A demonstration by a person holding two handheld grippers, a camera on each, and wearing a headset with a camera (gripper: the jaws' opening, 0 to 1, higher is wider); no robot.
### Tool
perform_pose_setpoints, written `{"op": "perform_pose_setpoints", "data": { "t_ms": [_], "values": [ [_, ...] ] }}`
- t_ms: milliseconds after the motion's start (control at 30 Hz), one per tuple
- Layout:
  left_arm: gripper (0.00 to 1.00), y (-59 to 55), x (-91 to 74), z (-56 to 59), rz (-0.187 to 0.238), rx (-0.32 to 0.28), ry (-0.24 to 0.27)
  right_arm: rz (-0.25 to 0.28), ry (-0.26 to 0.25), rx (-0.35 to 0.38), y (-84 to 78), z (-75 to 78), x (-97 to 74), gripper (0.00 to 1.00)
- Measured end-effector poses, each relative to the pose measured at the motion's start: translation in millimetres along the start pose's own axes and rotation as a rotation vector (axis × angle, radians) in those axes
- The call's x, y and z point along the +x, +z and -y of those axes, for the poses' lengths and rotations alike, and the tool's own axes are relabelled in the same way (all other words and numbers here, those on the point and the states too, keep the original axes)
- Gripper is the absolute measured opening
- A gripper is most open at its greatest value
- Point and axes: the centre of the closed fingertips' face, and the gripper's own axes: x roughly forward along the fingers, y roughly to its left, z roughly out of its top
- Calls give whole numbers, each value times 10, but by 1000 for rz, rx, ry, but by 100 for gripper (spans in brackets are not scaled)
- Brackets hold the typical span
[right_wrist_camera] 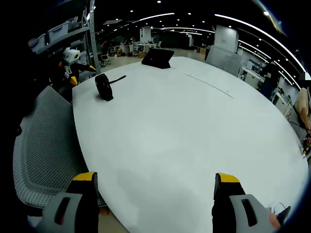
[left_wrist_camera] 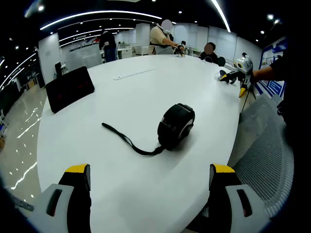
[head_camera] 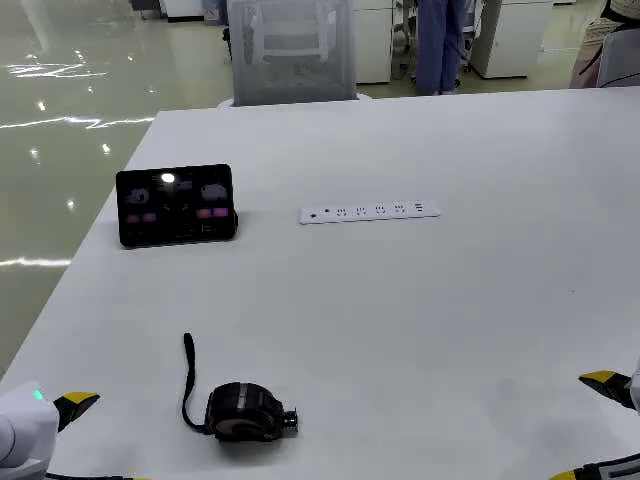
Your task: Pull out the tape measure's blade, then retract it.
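Note:
A black tape measure [head_camera: 247, 411] lies on the white table [head_camera: 420, 300] near its front edge, its black wrist strap [head_camera: 188, 375] trailing off to the left; no blade is out. In the left gripper view the tape measure [left_wrist_camera: 176, 124] sits ahead between the wide-apart jaws of my left gripper [left_wrist_camera: 148, 177], which is open and holds nothing. My left gripper [head_camera: 60, 415] is at the table's front-left corner. My right gripper [right_wrist_camera: 154, 187] is open over the front-right edge, far from the tape measure [right_wrist_camera: 103, 86]. One yellow fingertip [head_camera: 600, 381] shows at the right.
A dark tablet on a stand [head_camera: 176, 205] stands at the back left. A white power strip [head_camera: 369, 211] lies mid-table. A grey mesh chair [head_camera: 291, 50] is behind the table, and people stand and sit further back [left_wrist_camera: 163, 38].

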Motion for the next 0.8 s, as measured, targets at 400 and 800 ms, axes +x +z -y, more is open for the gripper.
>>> {"op": "perform_pose_setpoints", "data": {
  "t_ms": [400, 800],
  "values": [
    [99, 1, 31, -15, -9, 27, -24, 4, -15, 29, -25, 57, 11, 99],
    [99, -50, 43, 25, -35, 81, -62, 89, -6, 38, 48, 166, 42, 99]
  ]
}}
